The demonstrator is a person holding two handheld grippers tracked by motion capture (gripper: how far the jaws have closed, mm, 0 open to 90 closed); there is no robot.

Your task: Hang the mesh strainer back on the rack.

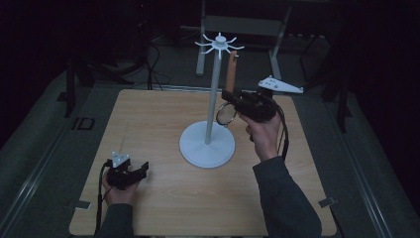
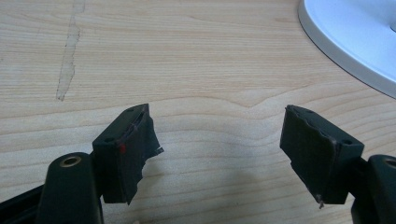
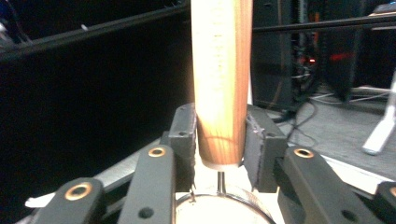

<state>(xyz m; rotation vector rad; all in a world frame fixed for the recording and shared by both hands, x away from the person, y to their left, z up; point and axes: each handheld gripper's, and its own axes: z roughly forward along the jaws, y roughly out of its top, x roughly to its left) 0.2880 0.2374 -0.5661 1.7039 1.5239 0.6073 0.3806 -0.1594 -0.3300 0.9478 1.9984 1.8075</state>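
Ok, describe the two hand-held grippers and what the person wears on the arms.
Both are black. The left gripper carries a grey three-cornered plate on top, trails a dark cable, and has two blunt rectangular pads with brass-coloured rivets and a small red mark on one. The right gripper has a larger grey plate and cables too. Both sleeves are dark grey.

Dim high view, murky darkness beyond the pale wooden table (image 1: 163, 124), faint shadow beside the white round-based stand (image 1: 207, 144). Brighter, evenly lit wood grain in the left gripper view, nearest black jaw parts soft. Warm glow on the round wooden handle (image 3: 221, 79), slightly blurred, against a black backdrop.
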